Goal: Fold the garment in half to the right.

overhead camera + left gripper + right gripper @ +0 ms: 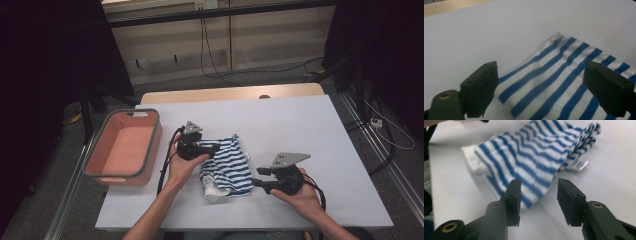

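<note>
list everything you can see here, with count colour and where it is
striped cloth: 1, blue and white, crumpled at the middle of the table, between the two tools
label: 1, white, sticking out from the cloth's edge
bin: 1, salmon pink with a grey rim, at the table's left edge, nothing inside
table: 1, white top with a wooden far edge
cables: several, black, on the floor beyond the table
left tool: 1, black, jaws open over the cloth
right tool: 1, black, jaws open at the cloth's near edge
</note>
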